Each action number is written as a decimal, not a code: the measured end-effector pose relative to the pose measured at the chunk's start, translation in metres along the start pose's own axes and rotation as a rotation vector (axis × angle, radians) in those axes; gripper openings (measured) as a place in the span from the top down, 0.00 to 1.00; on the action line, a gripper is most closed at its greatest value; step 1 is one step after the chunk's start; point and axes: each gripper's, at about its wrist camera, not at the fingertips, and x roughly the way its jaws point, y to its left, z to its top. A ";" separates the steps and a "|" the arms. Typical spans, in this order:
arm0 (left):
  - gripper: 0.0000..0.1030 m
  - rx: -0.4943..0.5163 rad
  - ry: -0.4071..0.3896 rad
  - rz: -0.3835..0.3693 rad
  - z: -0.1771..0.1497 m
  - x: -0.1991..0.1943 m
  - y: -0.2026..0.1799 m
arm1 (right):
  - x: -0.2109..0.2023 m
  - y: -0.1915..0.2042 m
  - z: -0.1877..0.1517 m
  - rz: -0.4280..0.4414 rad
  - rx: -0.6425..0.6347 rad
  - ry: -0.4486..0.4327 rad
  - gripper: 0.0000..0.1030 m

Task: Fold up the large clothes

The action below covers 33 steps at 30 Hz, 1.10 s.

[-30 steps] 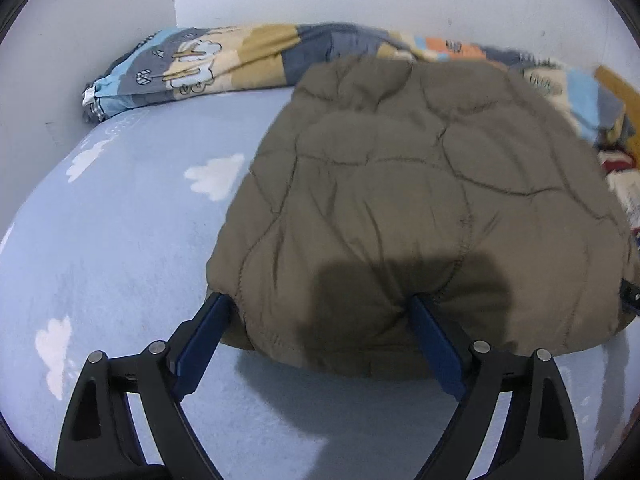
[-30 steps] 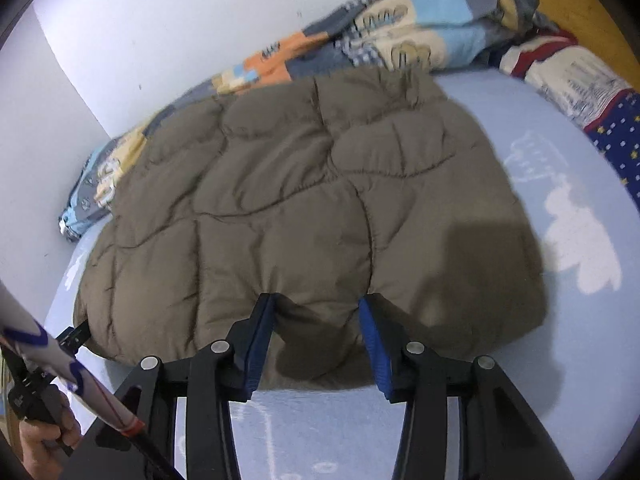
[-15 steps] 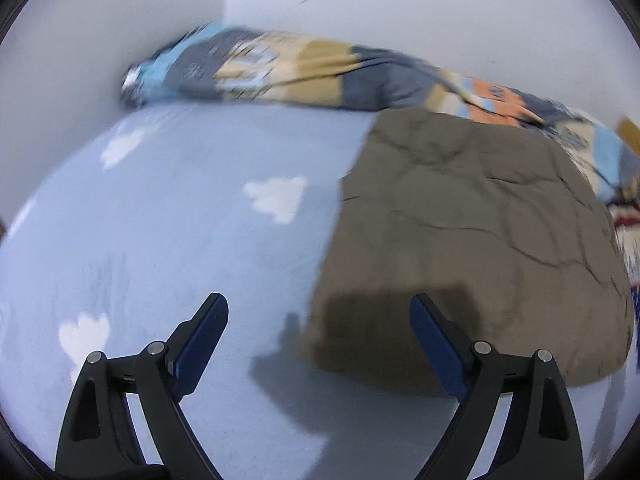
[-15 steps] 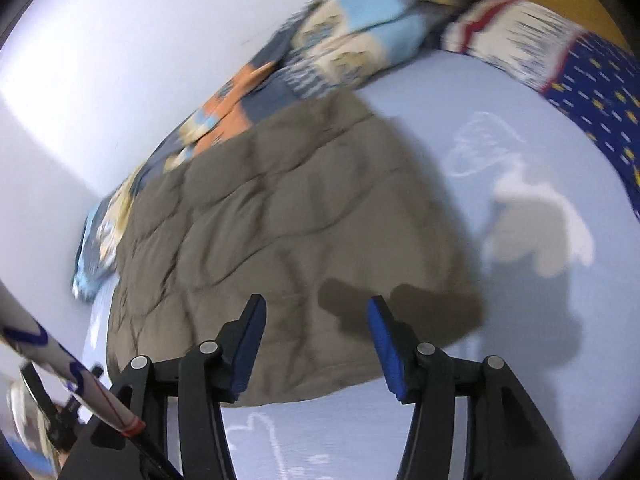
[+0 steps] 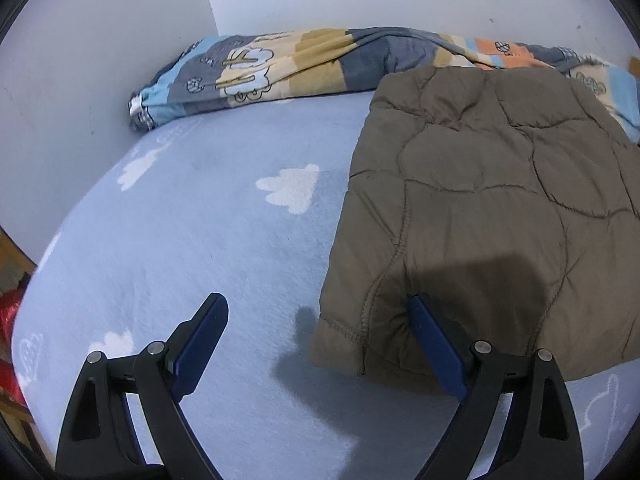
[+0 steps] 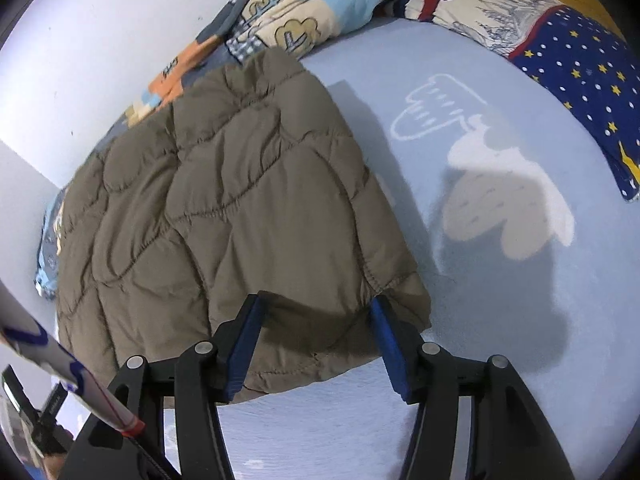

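One quilted olive-brown jacket [image 5: 480,208] lies folded flat on the blue cloud-print bedsheet [image 5: 200,240], long axis running from the grippers toward the patchwork blanket [image 5: 304,60] by the wall. Left gripper [image 5: 316,344] and right gripper [image 6: 316,328] both gape wide at its near corners, holding nothing.

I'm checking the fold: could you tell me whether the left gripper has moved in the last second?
Yes. The left gripper shifted left along the brown quilted jacket; its left finger is now off the hem.
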 end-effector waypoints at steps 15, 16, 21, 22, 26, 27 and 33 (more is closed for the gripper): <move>0.10 0.021 -0.047 0.037 0.000 -0.007 -0.005 | -0.021 0.118 -0.048 -0.193 -0.498 -0.195 0.40; 0.10 0.024 -0.048 0.040 -0.001 -0.007 -0.005 | -0.014 0.124 -0.053 -0.202 -0.534 -0.182 0.40; 0.10 0.022 -0.038 0.037 -0.001 -0.005 -0.006 | 0.002 0.135 -0.068 -0.256 -0.624 -0.172 0.40; 0.10 0.025 -0.038 0.038 -0.001 -0.004 -0.006 | 0.003 0.134 -0.068 -0.257 -0.625 -0.171 0.40; 0.10 0.049 -0.051 0.054 -0.003 -0.005 -0.009 | 0.008 0.132 -0.067 -0.255 -0.615 -0.164 0.38; 0.10 0.053 -0.053 0.057 -0.003 -0.005 -0.009 | 0.009 0.132 -0.067 -0.262 -0.618 -0.166 0.37; 0.10 0.061 -0.059 0.064 -0.004 -0.005 -0.011 | 0.011 0.143 -0.075 -0.318 -0.675 -0.193 0.36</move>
